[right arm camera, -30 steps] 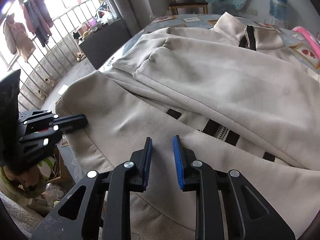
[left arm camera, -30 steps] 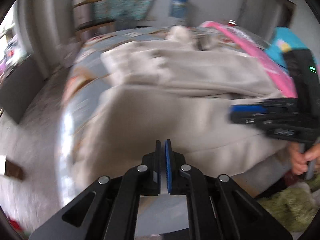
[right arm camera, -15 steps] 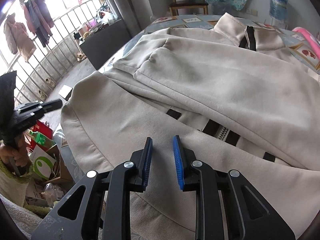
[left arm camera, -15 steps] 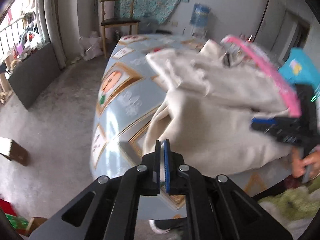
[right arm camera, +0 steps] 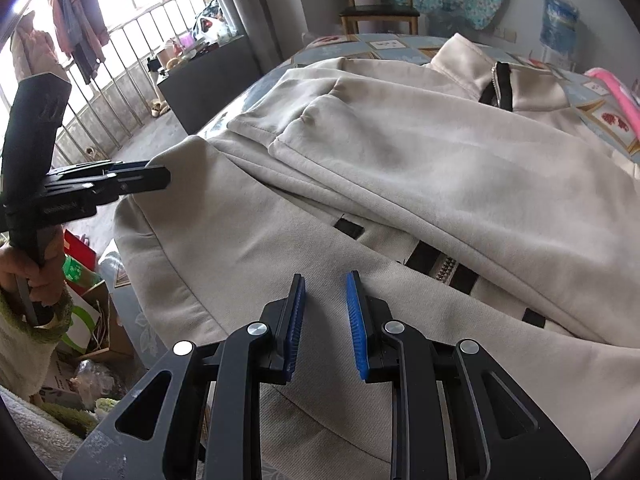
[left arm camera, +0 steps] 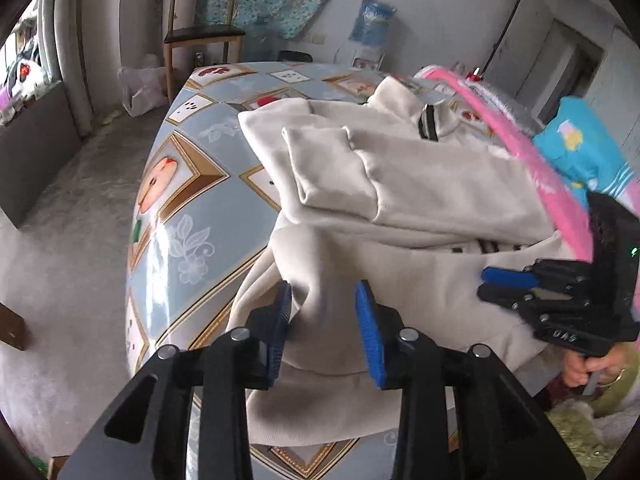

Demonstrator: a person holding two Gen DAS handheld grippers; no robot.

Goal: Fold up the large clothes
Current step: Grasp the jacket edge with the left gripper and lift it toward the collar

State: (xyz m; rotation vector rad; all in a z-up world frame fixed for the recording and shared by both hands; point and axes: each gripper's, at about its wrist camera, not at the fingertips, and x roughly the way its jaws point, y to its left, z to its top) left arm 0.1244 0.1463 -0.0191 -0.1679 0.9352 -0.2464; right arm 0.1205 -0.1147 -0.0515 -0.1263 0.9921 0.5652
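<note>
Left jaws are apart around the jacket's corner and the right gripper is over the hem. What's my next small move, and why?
Probably close the left gripper on the fold of the beige zip jacket between its pads. Its jaws have just been opening, and a ridge of fabric at the table edge stands between them, not pinched. The right gripper hangs open over the hem, holding nothing, so neither grips the cloth.

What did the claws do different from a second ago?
The left claw was pinched shut; its jaws have just been opening, and a bunched edge of the beige jacket now sits between them at the table's near corner. Its view also swung across the table. The right claw stayed put, slightly open over the jacket, gripping nothing. The jacket's folded sleeves look unchanged.
</note>
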